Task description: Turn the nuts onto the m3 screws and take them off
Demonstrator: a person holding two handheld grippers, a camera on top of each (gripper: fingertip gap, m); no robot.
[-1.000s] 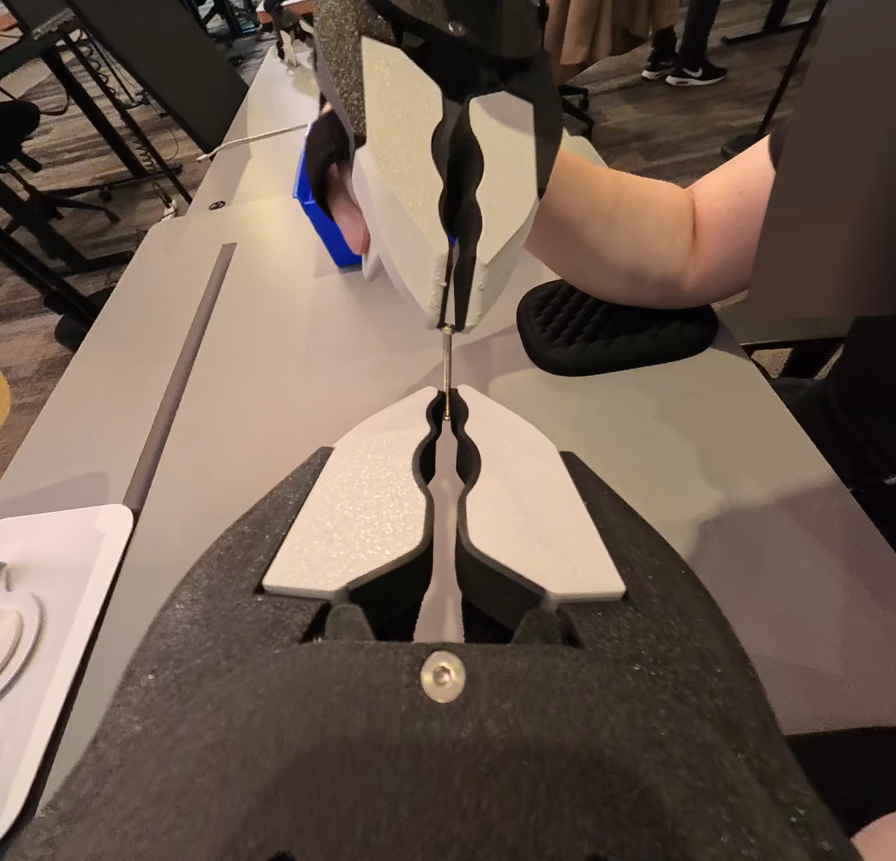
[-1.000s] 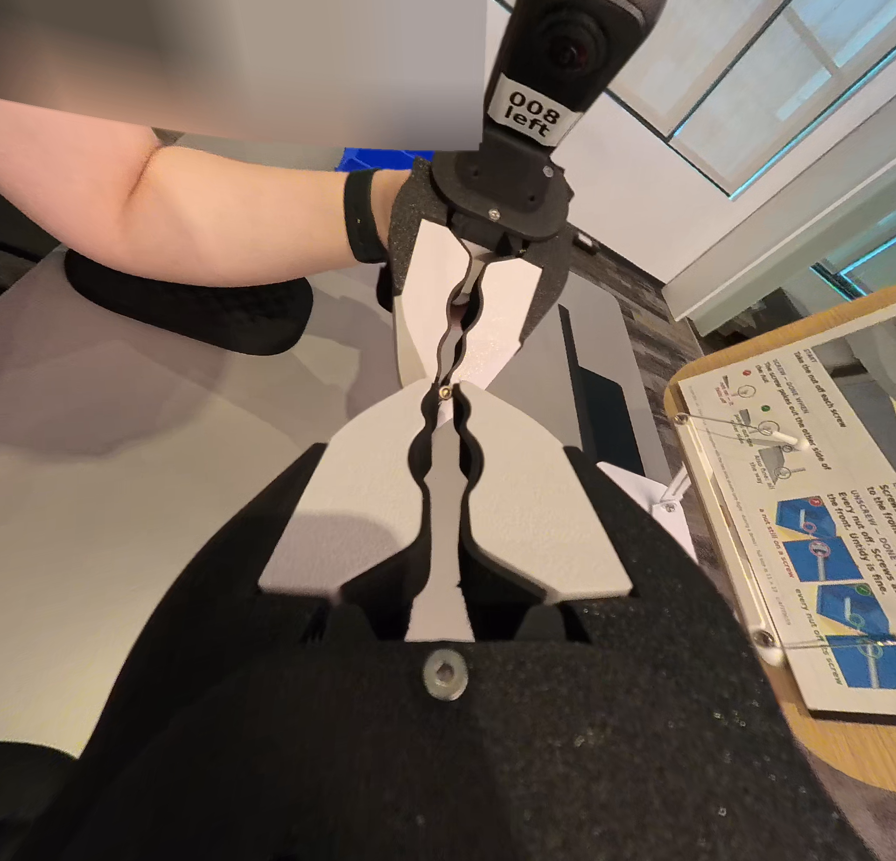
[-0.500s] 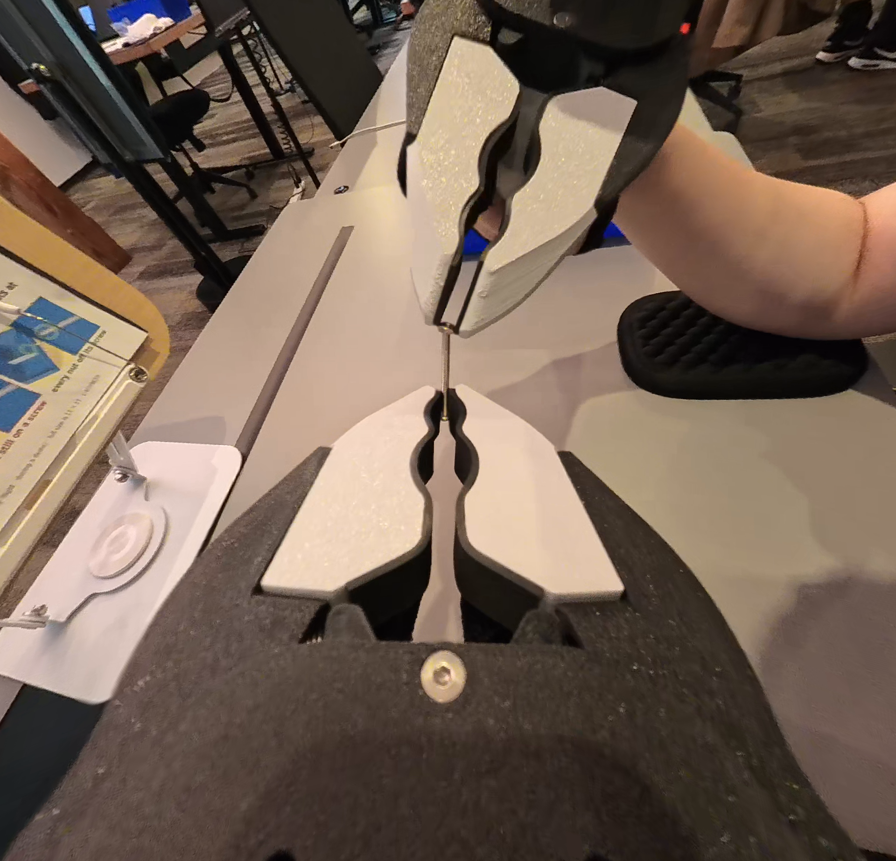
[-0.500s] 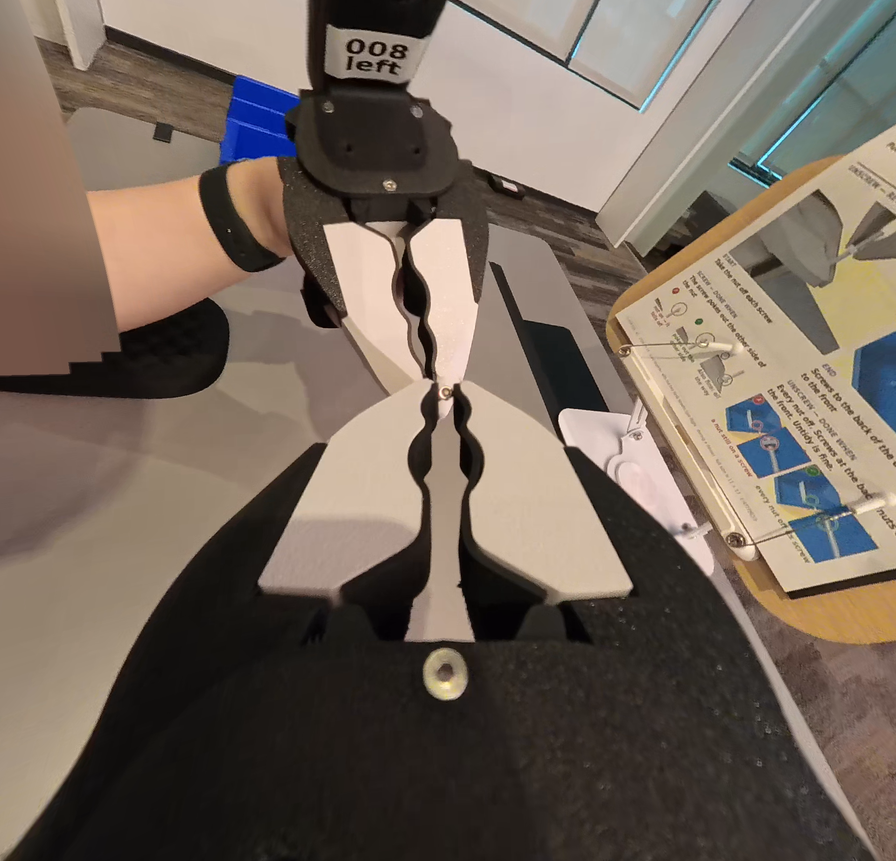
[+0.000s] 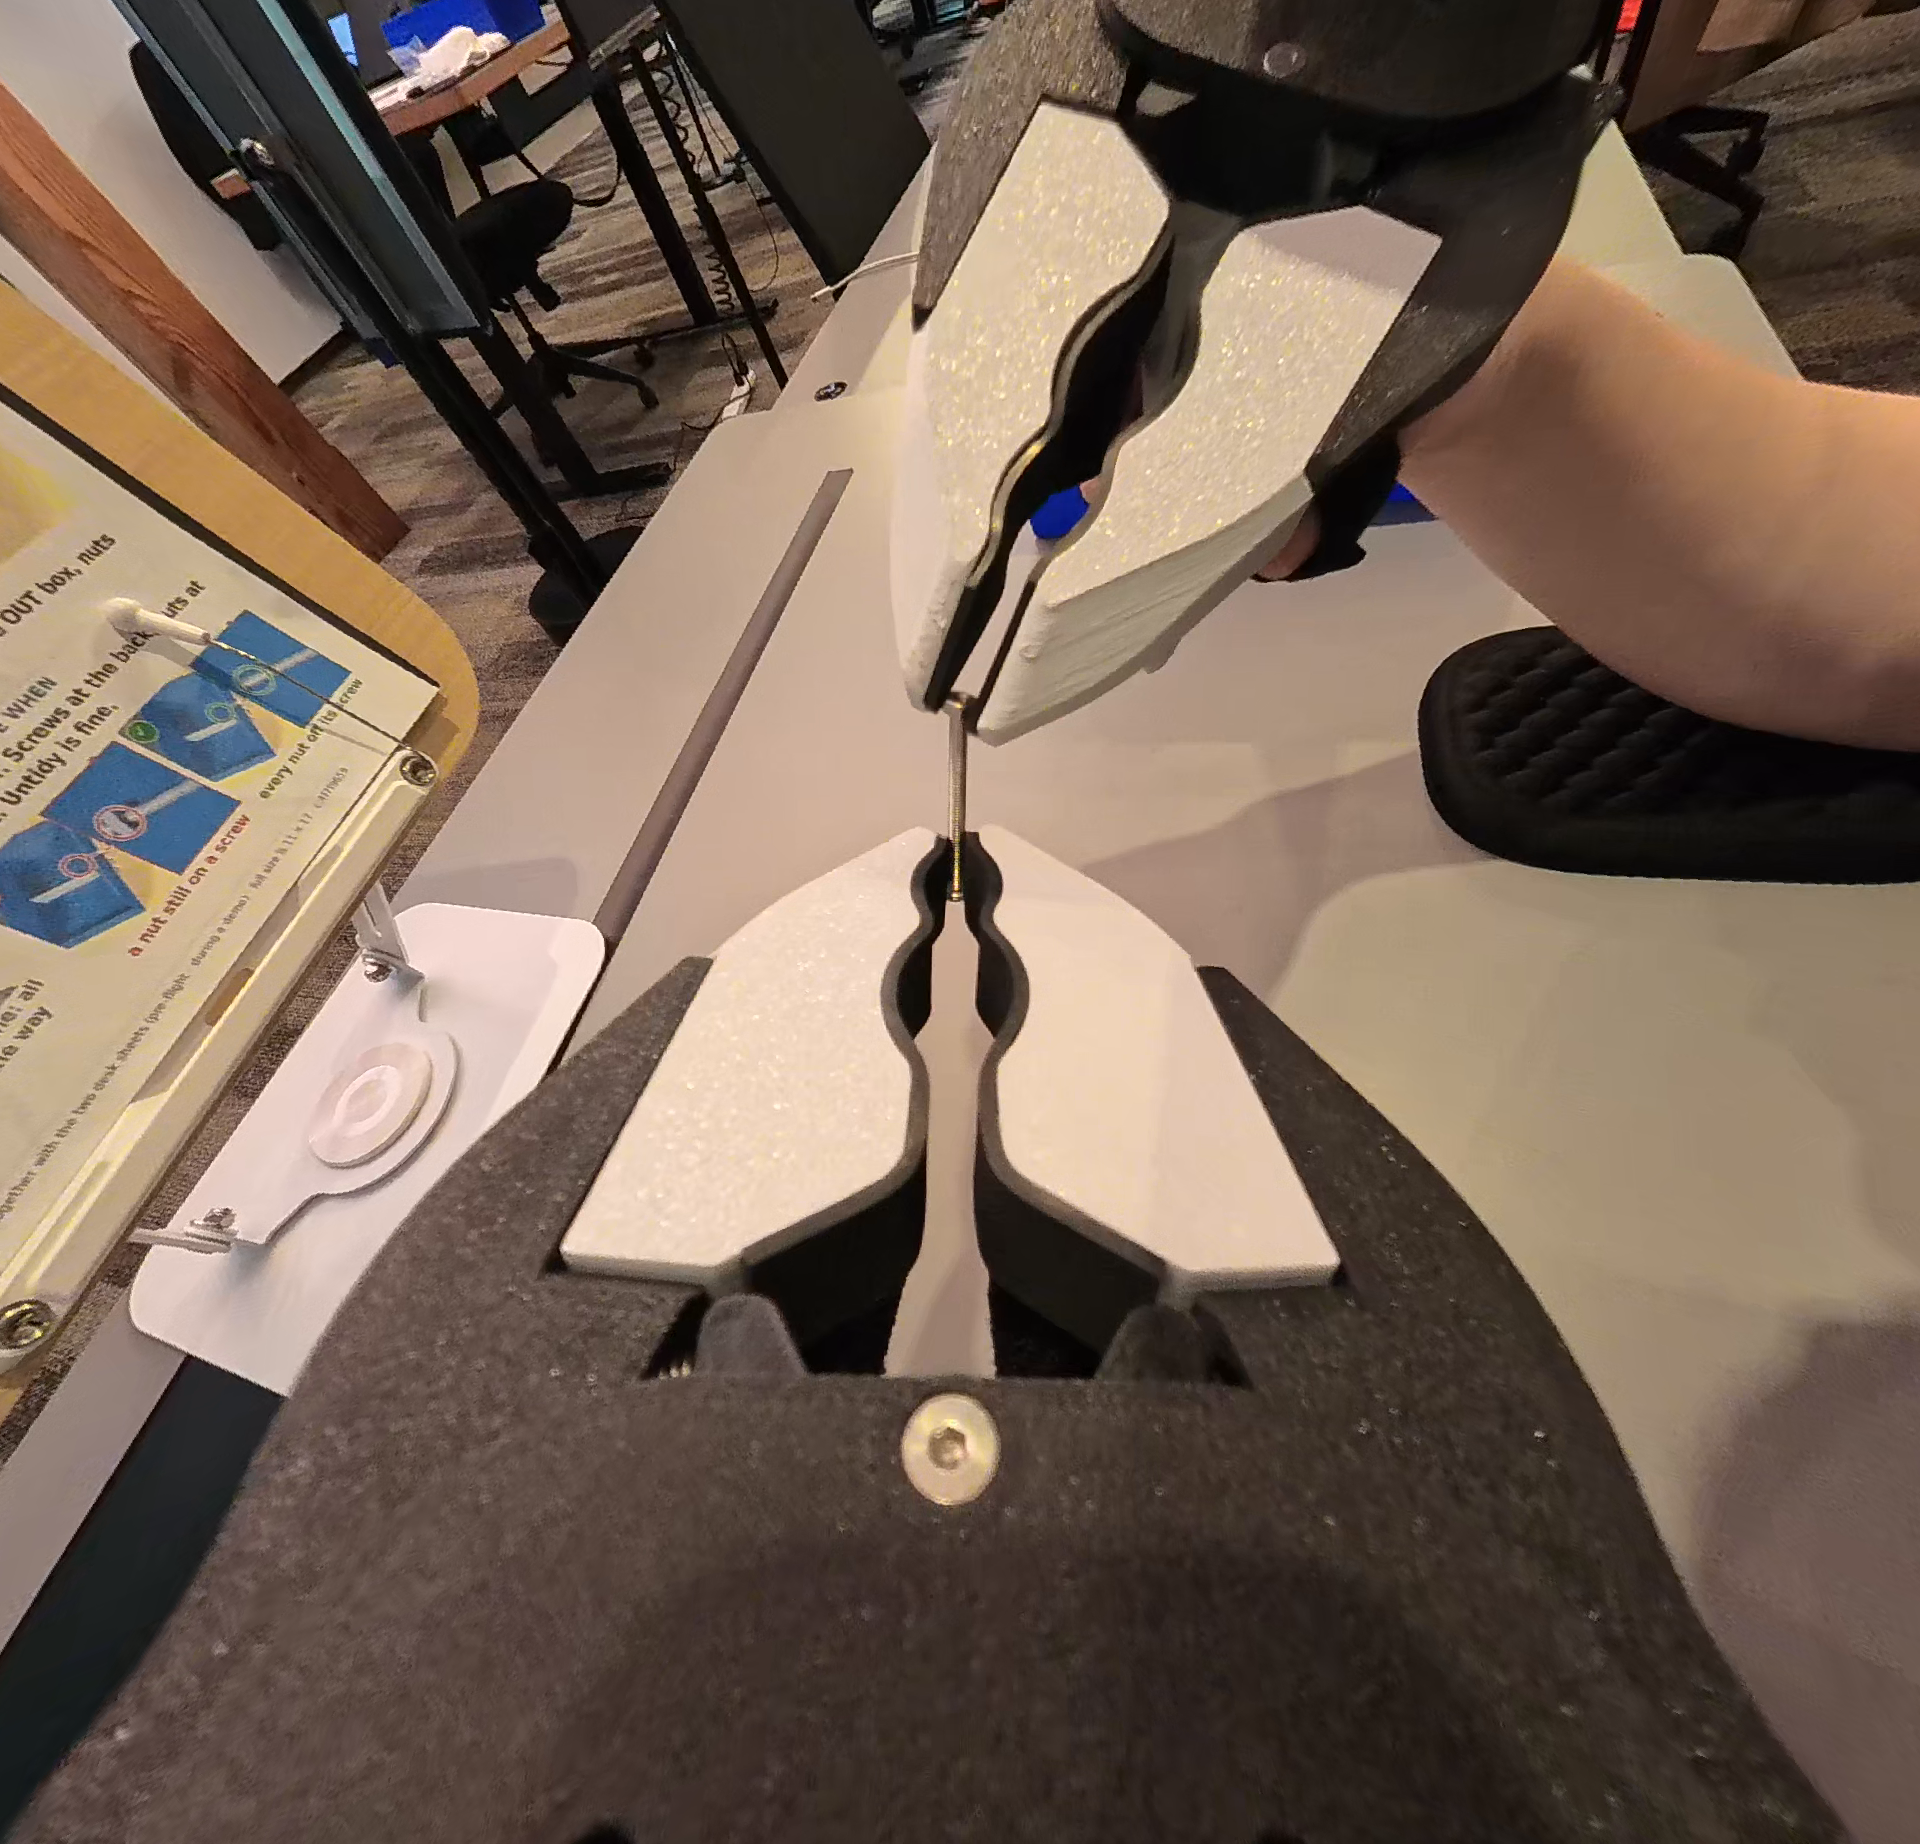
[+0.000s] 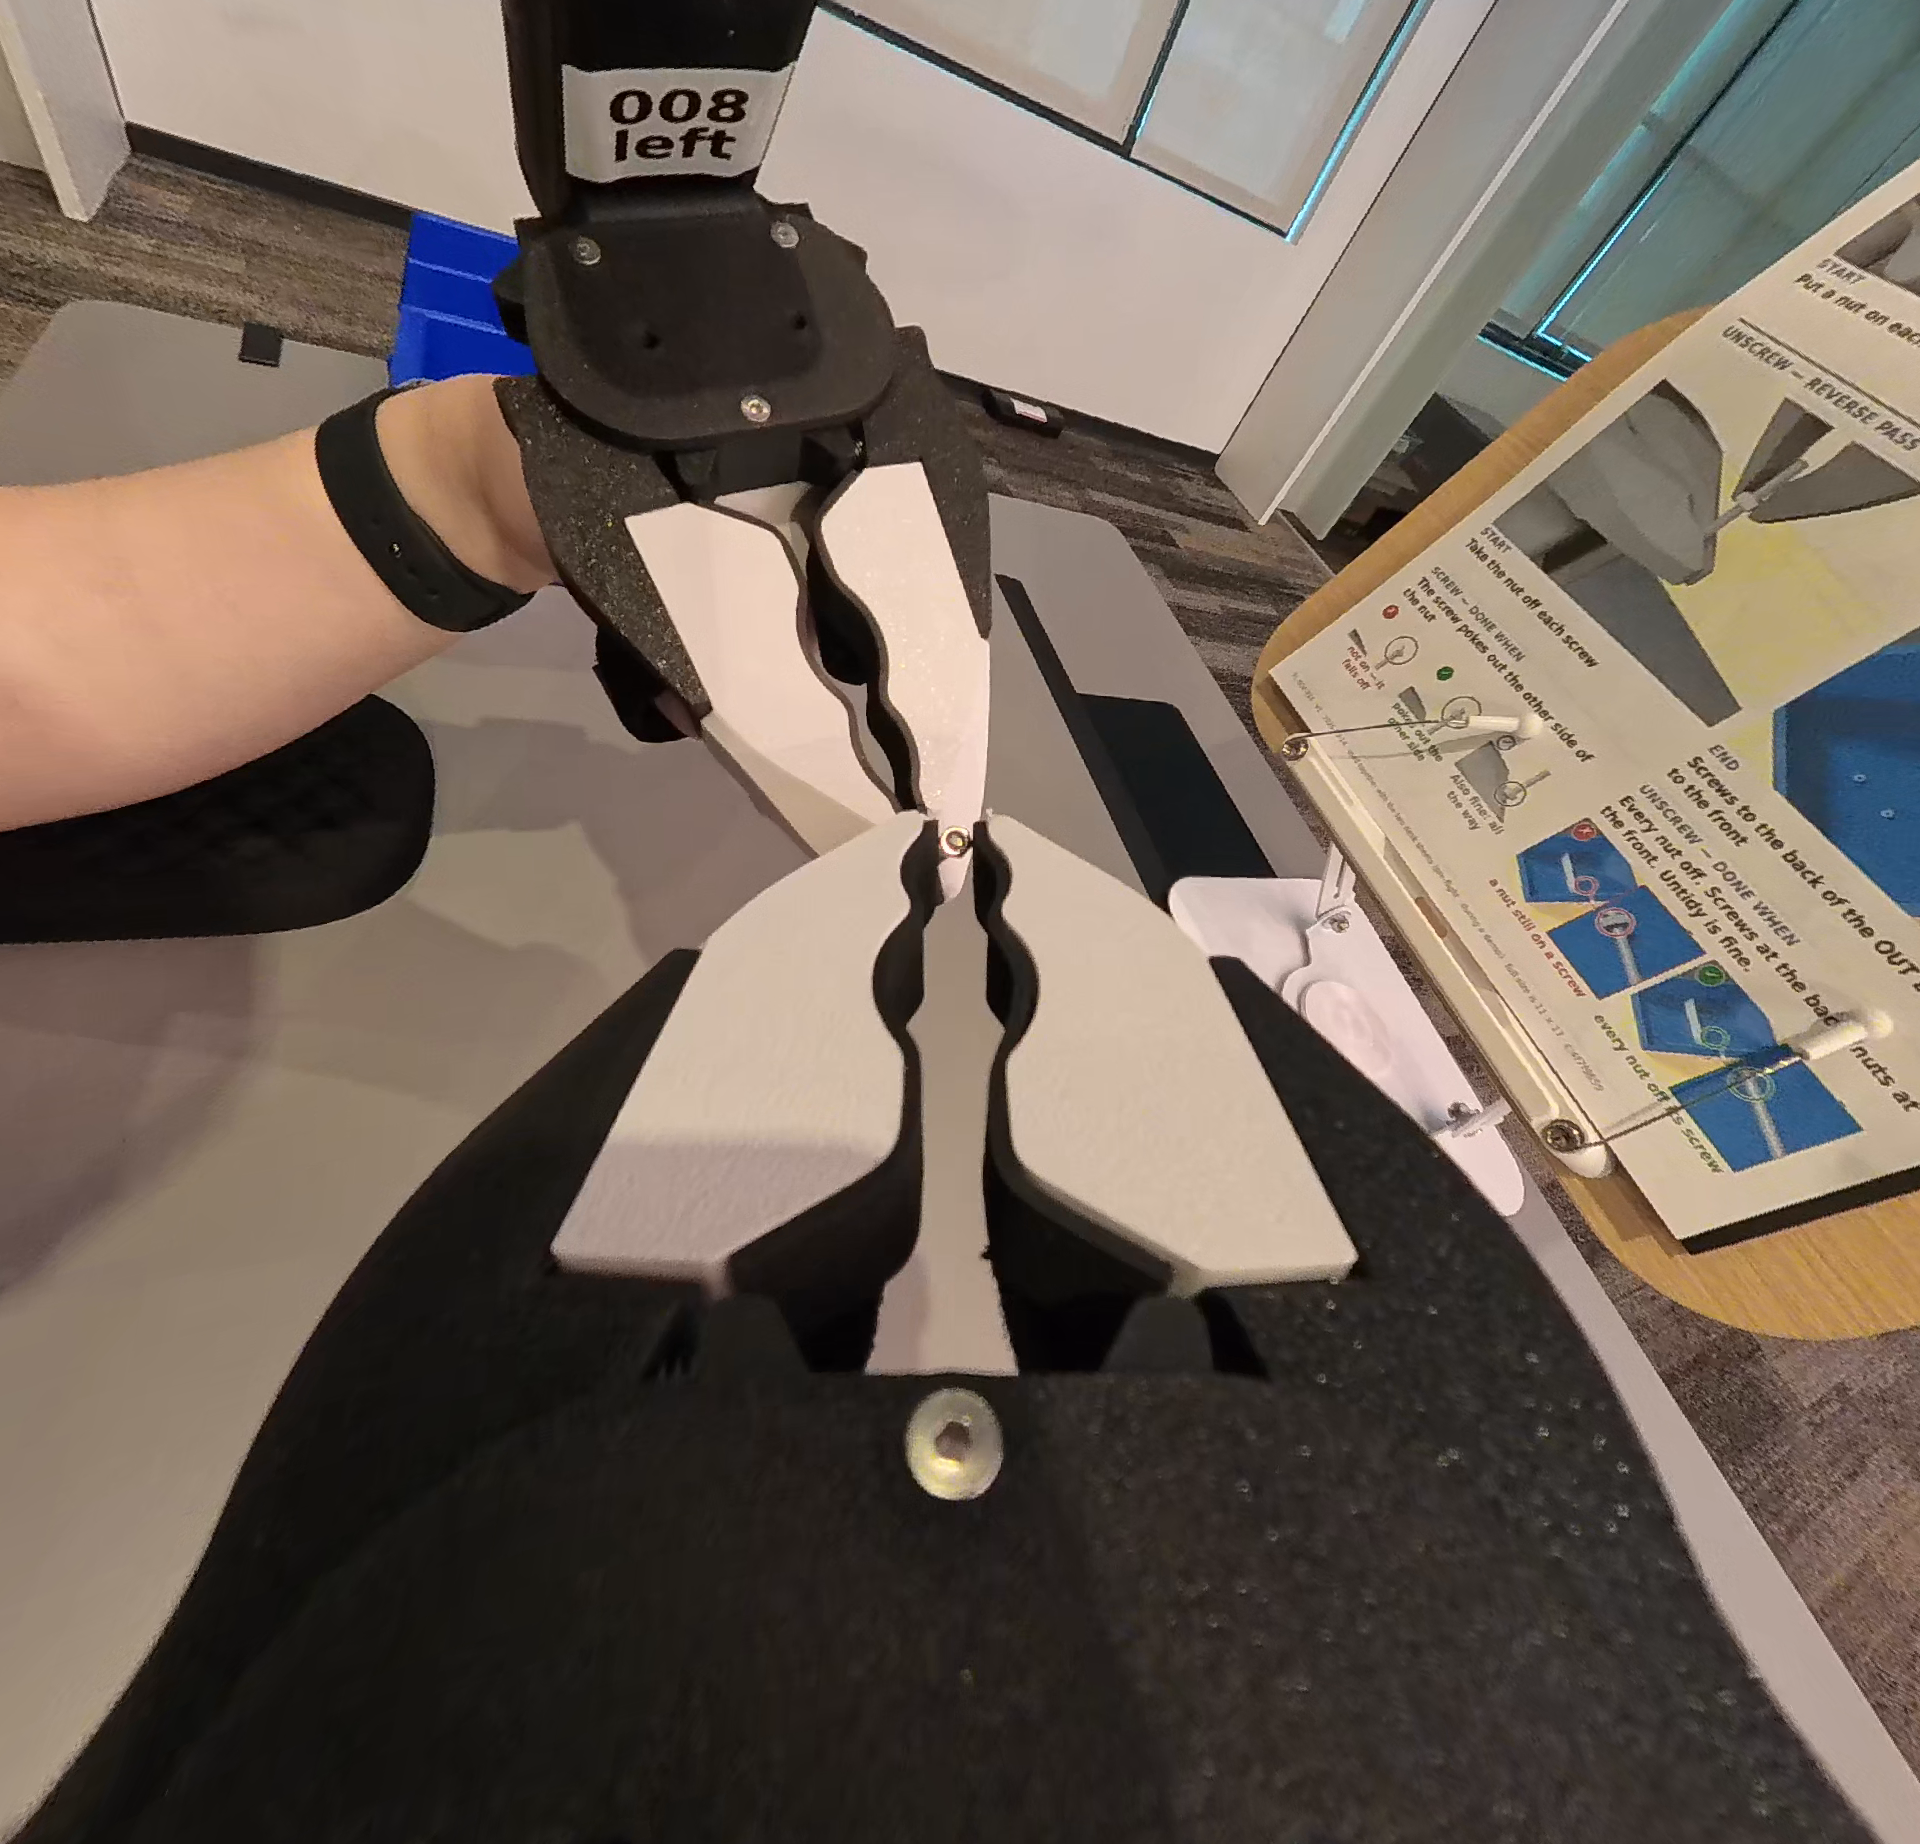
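A thin metal M3 screw (image 5: 954,776) spans the gap between my two grippers above the grey table (image 5: 1455,1067). My left gripper (image 5: 954,847) is shut on the near end of the screw. My right gripper (image 5: 961,701) comes in from above, tilted, and is shut on a small nut (image 5: 963,699) at the screw's far end. In the right wrist view the nut (image 6: 954,838) shows end-on between my right gripper's (image 6: 954,830) tips. The left gripper (image 6: 938,807) meets it tip to tip, so the screw's shaft is hidden there.
An instruction board on a wooden stand (image 5: 156,807) stands at the table's left edge, with a white base plate (image 5: 364,1098) beside it. A black padded arm rest (image 5: 1662,755) lies under the person's forearm. A blue bin (image 6: 457,288) sits behind the left gripper. My two grippers' fingertips are within a few centimetres of each other.
Both grippers stay joined by the screw. The right gripper has rolled about the screw's axis and come closer. The left view has swung, so the instruction board now shows at the left.
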